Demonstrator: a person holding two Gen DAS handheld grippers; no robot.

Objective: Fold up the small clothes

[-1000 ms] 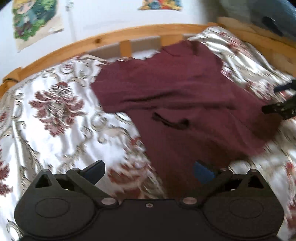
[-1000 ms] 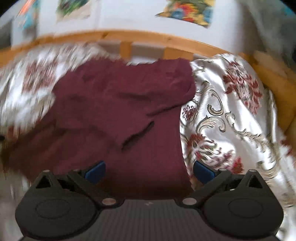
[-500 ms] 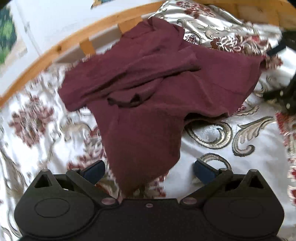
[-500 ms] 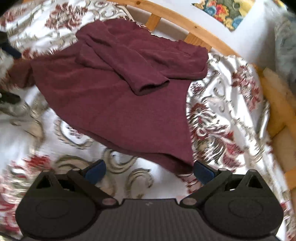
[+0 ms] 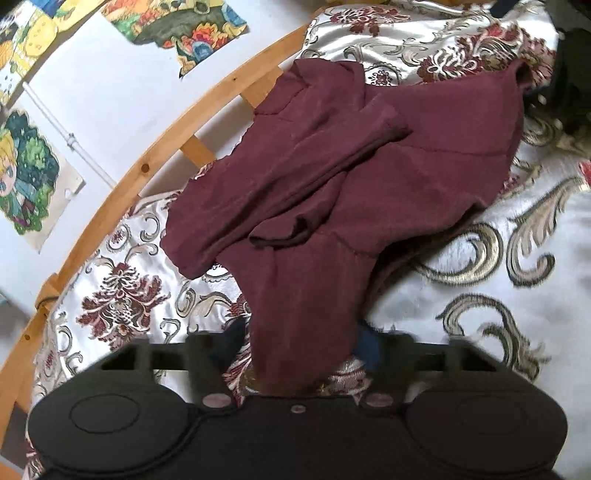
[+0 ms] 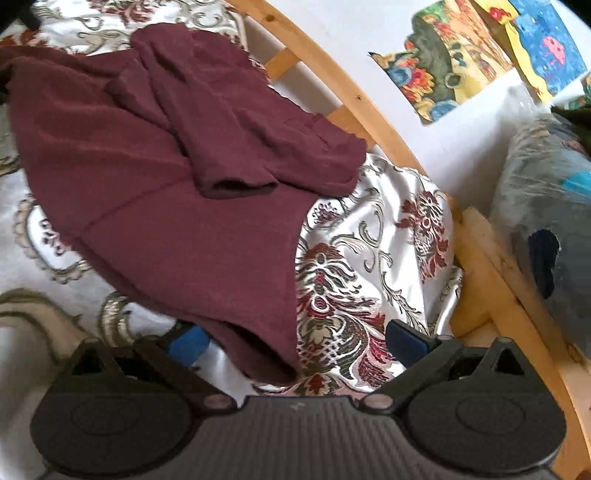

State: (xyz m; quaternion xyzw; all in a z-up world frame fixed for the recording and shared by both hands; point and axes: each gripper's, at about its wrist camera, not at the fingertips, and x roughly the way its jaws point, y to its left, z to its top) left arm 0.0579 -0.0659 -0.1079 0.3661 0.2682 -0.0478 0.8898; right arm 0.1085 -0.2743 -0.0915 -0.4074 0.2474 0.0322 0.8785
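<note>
A maroon long-sleeved top [image 5: 369, 184] lies spread on a floral bedspread [image 5: 517, 295], both sleeves folded across its front. My left gripper [image 5: 301, 343] has the near hem corner between its fingers. Its jaws are closing and their pads stand just beside the cloth. In the right wrist view the other hem corner of the top [image 6: 147, 184] lies between the blue pads of my right gripper [image 6: 295, 343]. That gripper is wide open and does not touch the cloth.
A curved wooden bed frame [image 5: 147, 162] runs behind the top, with a white wall and paper pictures [image 5: 177, 22] beyond it. A plastic-wrapped bundle [image 6: 546, 184] sits past the frame [image 6: 491, 280] on the right. The bedspread [image 6: 369, 277] shows bare beside the top.
Both grippers dropped toward the bed and rolled, and the hem corners came in between their fingers. The left jaws narrowed around the cloth; the right jaws stayed wide.
</note>
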